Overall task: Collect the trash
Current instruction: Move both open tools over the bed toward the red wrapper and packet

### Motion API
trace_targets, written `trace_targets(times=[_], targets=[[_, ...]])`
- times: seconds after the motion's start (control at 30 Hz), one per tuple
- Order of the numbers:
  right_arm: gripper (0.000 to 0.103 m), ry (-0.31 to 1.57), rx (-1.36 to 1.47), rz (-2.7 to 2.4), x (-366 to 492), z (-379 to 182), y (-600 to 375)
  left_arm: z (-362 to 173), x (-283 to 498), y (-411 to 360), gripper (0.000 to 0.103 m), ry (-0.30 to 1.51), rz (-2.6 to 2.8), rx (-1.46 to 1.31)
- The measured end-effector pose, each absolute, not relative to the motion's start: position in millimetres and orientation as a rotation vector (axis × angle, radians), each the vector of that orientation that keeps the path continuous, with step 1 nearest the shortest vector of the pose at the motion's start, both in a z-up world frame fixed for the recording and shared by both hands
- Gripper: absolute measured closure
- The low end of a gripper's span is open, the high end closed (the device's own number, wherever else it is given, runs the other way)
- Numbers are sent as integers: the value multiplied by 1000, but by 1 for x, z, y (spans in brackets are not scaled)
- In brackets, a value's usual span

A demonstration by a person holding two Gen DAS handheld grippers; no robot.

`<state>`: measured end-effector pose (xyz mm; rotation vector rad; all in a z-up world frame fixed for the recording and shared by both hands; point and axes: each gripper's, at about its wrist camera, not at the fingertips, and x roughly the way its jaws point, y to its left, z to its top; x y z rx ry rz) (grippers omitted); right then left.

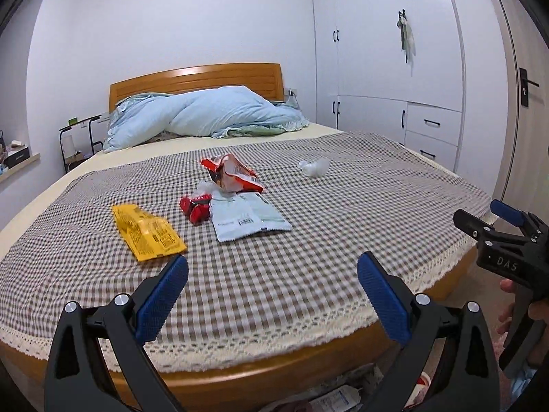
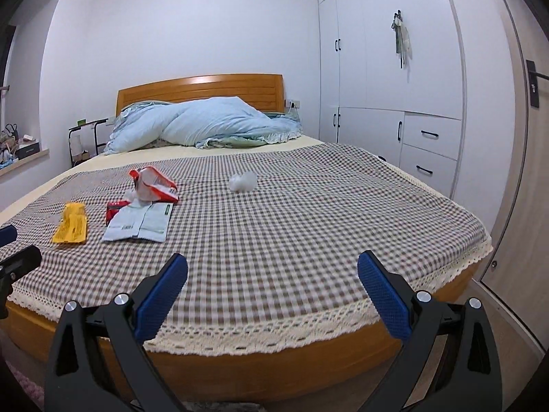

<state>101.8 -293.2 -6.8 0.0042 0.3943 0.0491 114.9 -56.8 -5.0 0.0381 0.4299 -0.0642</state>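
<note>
Two grippers, left (image 1: 272,276) and right (image 2: 272,276), jaws wide, empty, above wrapper-strewn checked bedspread (image 1: 308,240).

Clutter under the bed (image 1: 338,400) cut off, windowsill items (image 2: 15,144) too small to identify

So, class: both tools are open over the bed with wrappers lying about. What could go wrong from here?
1. The pale blue packet overlaps the small red wrapper; one grab may drag both.
2. The yellow wrapper lies flat, so the left tool might pinch the checked bedspread.
</note>
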Motion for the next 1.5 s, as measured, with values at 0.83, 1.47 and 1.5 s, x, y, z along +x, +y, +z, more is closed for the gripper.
trace_targets(times=[0.83,1.47,1.5], targets=[[8,337,-73,36,147,-8,-278,-9,176,-14,8,400,-16,-37],[8,320,-110,-6,194,-19,-255,-27,252,17,8,485,49,-79],[8,313,-114,-3,196,-18,-254,-26,257,17,8,487,49,-76]])
